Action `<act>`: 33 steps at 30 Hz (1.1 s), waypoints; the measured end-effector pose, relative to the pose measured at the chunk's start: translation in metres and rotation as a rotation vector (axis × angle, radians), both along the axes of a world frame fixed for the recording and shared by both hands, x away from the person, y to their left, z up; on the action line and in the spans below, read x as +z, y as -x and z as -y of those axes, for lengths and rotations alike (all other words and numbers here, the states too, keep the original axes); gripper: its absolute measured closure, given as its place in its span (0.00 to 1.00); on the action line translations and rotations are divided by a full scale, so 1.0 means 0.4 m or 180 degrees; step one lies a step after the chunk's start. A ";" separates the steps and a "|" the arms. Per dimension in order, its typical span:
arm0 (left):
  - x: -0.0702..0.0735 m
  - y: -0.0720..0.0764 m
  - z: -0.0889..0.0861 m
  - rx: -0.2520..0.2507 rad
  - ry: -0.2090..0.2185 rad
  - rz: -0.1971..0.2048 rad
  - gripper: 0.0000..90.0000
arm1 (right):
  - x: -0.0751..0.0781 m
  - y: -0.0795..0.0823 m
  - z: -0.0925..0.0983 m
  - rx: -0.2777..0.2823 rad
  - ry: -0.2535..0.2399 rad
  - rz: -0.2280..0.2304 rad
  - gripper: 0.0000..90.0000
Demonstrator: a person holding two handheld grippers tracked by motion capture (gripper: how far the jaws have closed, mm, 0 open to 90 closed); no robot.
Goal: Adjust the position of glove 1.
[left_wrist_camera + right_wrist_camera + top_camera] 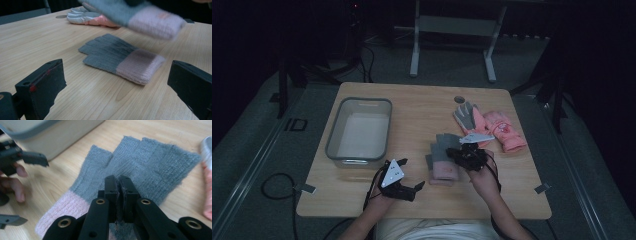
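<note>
Grey knit glove (pixel 130 15) pinched in the right gripper (pixel 119 187) and lifted over its twin (pixel 120 58), left gripper (pixel 404 172) wide and idle, near-left bin (pixel 332 135) empty, pink pair (pixel 492 125) untouched far right.

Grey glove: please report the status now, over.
Right gripper shut on a grey glove, lifted. Left gripper open, idle. Second grey glove flat on table. Path to bin clear.

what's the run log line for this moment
right gripper: shut on grey knit glove with pink cuff, lifted | left gripper: open | matching glove: flat on wooden table
</note>
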State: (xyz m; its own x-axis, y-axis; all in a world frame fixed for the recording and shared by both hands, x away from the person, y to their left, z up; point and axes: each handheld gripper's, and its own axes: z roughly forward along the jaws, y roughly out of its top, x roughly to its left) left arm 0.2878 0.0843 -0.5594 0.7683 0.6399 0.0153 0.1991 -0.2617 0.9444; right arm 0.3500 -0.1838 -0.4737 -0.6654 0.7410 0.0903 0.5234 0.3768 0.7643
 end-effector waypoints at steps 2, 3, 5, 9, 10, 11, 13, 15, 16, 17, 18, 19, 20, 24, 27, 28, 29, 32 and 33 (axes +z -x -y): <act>0.000 0.000 0.000 -0.0002 0.0006 -0.0005 0.01 | -0.019 -0.002 -0.009 0.0007 0.0036 -0.0048 0.95; 0.000 0.000 0.000 -0.0002 0.0009 -0.0006 0.01 | -0.026 -0.003 -0.011 0.0002 0.0052 -0.0073 0.95; 0.000 0.000 0.000 -0.0005 0.0007 0.0001 0.01 | -0.045 -0.007 -0.017 0.0014 0.0082 -0.0132 0.95; 0.000 0.002 0.001 -0.0006 -0.0022 0.0024 0.01 | -0.077 -0.019 -0.025 0.0045 0.0107 -0.0231 0.95; 0.000 0.003 0.002 -0.0009 -0.0027 0.0035 0.01 | -0.082 -0.022 -0.026 0.0048 0.0116 -0.0238 0.95; 0.000 0.003 0.003 -0.0014 -0.0046 0.0046 0.01 | -0.087 -0.025 -0.027 0.0054 0.0132 -0.0255 0.95; 0.000 0.004 0.004 -0.0011 -0.0051 0.0054 0.01 | -0.092 -0.029 -0.027 0.0055 0.0141 -0.0269 0.95; 0.000 0.005 0.005 -0.0006 -0.0066 0.0061 0.01 | -0.108 -0.036 -0.028 0.0074 0.0216 -0.0314 0.95; 0.000 0.005 0.005 -0.0002 -0.0069 0.0062 0.01 | -0.113 -0.038 -0.028 0.0075 0.0224 -0.0318 0.95; 0.000 0.005 0.005 0.0002 -0.0073 0.0062 0.01 | -0.119 -0.041 -0.028 0.0065 0.0224 -0.0352 0.95; 0.000 0.005 0.006 0.0005 -0.0077 0.0061 0.01 | -0.125 -0.043 -0.029 0.0068 0.0224 -0.0378 0.95; 0.000 0.005 0.006 0.0014 -0.0075 0.0057 0.01 | -0.129 -0.045 -0.030 0.0070 0.0232 -0.0390 0.95; 0.000 0.004 0.005 0.0009 -0.0072 0.0048 0.01 | -0.136 -0.047 -0.031 0.0079 0.0234 -0.0401 0.95; 0.000 0.002 0.007 0.0107 -0.0037 0.0020 0.01 | -0.149 -0.049 -0.033 0.0074 0.0239 -0.0399 0.94; 0.000 -0.002 0.003 0.0063 -0.0016 -0.0021 0.01 | -0.149 -0.048 -0.029 0.0067 0.0198 -0.0410 0.87; 0.000 -0.001 0.005 0.0068 -0.0022 0.0000 0.01 | -0.143 -0.046 -0.026 0.0071 0.0183 -0.0376 0.78; 0.001 0.001 0.007 0.0069 -0.0079 0.0037 0.01 | -0.135 -0.042 -0.022 0.0096 0.0156 -0.0314 0.71; 0.011 0.010 0.026 -0.0123 -0.0148 0.0039 0.01 | -0.118 -0.037 -0.008 0.0093 0.0109 -0.0222 0.67; 0.020 0.012 0.035 -0.0168 -0.0191 -0.0028 0.01 | -0.095 -0.038 0.022 0.0081 0.0006 -0.0115 0.66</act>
State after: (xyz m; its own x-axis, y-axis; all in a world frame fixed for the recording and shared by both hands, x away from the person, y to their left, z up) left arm 0.2829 0.0703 -0.5515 0.8012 0.5967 0.0456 0.1918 -0.3282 0.9250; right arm 0.3653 -0.1925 -0.5115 -0.6804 0.7240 0.1131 0.5408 0.3920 0.7442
